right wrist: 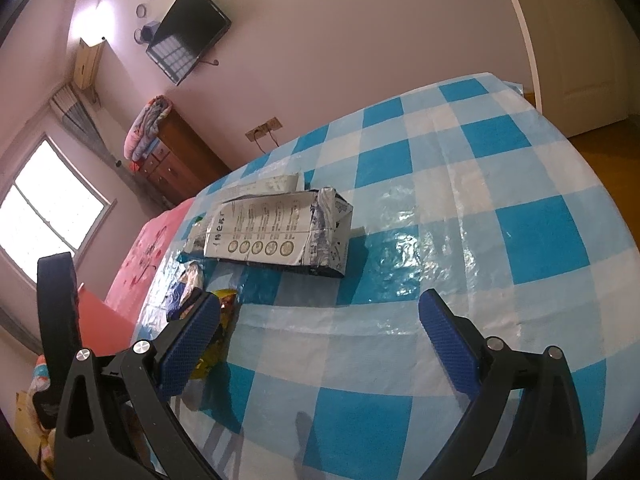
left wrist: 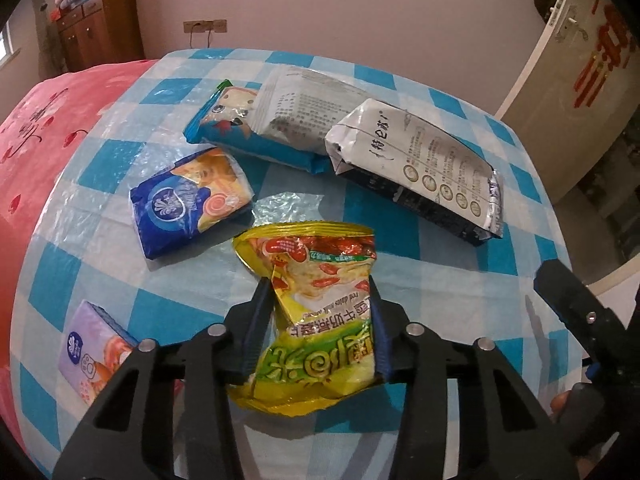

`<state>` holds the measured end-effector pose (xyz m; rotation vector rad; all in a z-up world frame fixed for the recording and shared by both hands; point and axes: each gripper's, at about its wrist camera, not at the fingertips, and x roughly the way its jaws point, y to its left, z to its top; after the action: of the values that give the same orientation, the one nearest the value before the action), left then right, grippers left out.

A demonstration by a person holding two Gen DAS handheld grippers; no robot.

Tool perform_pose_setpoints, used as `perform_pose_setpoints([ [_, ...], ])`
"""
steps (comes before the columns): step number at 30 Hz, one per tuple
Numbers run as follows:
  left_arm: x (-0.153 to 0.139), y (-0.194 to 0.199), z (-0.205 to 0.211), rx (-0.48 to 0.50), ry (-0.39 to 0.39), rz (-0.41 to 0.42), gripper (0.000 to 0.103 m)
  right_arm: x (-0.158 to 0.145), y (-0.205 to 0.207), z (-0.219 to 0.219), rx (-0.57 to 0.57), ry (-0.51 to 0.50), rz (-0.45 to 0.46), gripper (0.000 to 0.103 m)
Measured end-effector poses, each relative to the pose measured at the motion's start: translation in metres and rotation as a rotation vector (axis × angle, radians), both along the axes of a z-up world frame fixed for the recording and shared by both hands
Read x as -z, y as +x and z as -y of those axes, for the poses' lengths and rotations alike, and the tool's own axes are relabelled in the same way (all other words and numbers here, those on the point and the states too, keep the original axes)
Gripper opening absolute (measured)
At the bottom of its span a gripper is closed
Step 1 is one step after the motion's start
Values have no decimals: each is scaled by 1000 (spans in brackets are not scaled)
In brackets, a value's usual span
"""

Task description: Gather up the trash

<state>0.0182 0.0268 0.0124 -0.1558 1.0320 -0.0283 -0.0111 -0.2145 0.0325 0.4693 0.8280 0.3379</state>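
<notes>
Blue-and-white checked plastic covers the surface (left wrist: 460,280), and the trash lies scattered over it. At the far left of the left wrist view a pink bedspread (left wrist: 48,128) borders the cloth. Near the lower left edge lies a lilac tissue pack (left wrist: 90,354), partly hidden behind the gripper's frame. Further in sits a blue tissue pack (left wrist: 188,204), tilted, apart from the others. Behind it a blue snack wrapper (left wrist: 232,128) lies partly under a white printed packet (left wrist: 304,108).

In the middle, the left gripper (left wrist: 318,312) has its fingers (left wrist: 256,320) narrowed onto a yellow snack bag (left wrist: 316,308); the blue pads press both sides of the bag, which is pinched at its waist and crumpled between them. The bag's lower end spreads out toward the camera and its upper end fans toward the other trash. Just beyond its top lies a scrap of clear film (left wrist: 288,206).

To the right rests a crushed milk carton (left wrist: 416,164), white with dark sides, lying flat.

In the right wrist view, the right gripper (right wrist: 320,324) hovers over the cloth with its fingers (right wrist: 448,344) spread wide and nothing between them. The carton sits beyond them, well apart, and the yellow bag shows just past the left finger.
</notes>
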Motion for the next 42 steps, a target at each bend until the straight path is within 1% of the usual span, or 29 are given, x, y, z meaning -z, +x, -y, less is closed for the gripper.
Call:
perform_pose_setpoints([
  [4,-2,-2,-3,16,-22,9,43,-2,0,-9,-15,-17,-17,98],
  [10,-7,-5,-15,21,-61,18,41,-9,2,-23,-51,-68,-15,98],
  [15,-14,-9,-29,15,-87,36,41,-20,10,-34,-86,-161,17,97],
  [17,-17,-11,-33,14,-91,46,41,-25,15,-41,-107,-215,41,97],
  [18,-19,-12,-35,13,-95,53,41,-26,17,-45,-119,-239,54,96],
  [19,-21,-12,-37,11,-98,57,41,-28,21,-50,-139,-272,72,91],
  [21,-25,-13,-42,7,-106,68,41,-29,28,-59,-177,-313,88,85],
  [23,-29,-14,-45,6,-108,80,41,-29,36,-66,-211,-351,109,85],
  [29,-38,-16,-55,-2,-91,118,41,-24,58,-79,-285,-441,128,86],
  [30,-39,-16,-57,-4,-89,121,41,-23,60,-81,-296,-452,132,87],
  [31,-40,-15,-59,-6,-89,124,41,-22,65,-82,-308,-465,136,90],
  [38,-41,-14,-67,-11,-74,137,41,-13,85,-99,-417,-549,135,93],
  [41,-39,-12,-68,-11,-77,130,41,-6,90,-107,-439,-596,123,93],
  [42,-39,-13,-69,-11,-79,129,41,-5,91,-108,-445,-598,118,93],
])
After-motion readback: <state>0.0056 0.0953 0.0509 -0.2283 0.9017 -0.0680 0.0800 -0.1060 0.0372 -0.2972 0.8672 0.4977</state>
